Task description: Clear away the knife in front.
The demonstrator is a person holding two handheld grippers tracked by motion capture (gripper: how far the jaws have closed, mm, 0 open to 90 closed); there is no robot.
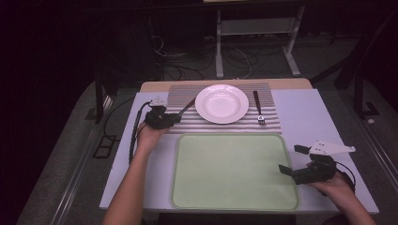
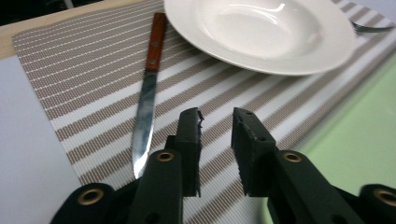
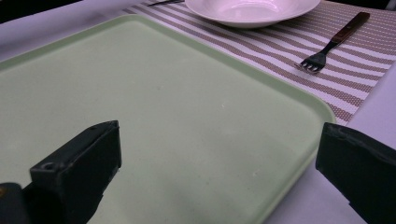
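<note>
A white plate rests on a striped placemat at the far middle of the table. To its left lies a wooden-handled knife, blade toward me, and to its right a fork. My left gripper hovers over the placemat just right of the knife blade. Its jaws stand a narrow gap apart with nothing between them. My right gripper stands wide open at the right edge of a light green tray, holding nothing.
The tray lies bare in front of the placemat on a white table. The plate and fork lie beyond it. Cables trail from both grippers; dark floor and desk legs lie beyond the far edge.
</note>
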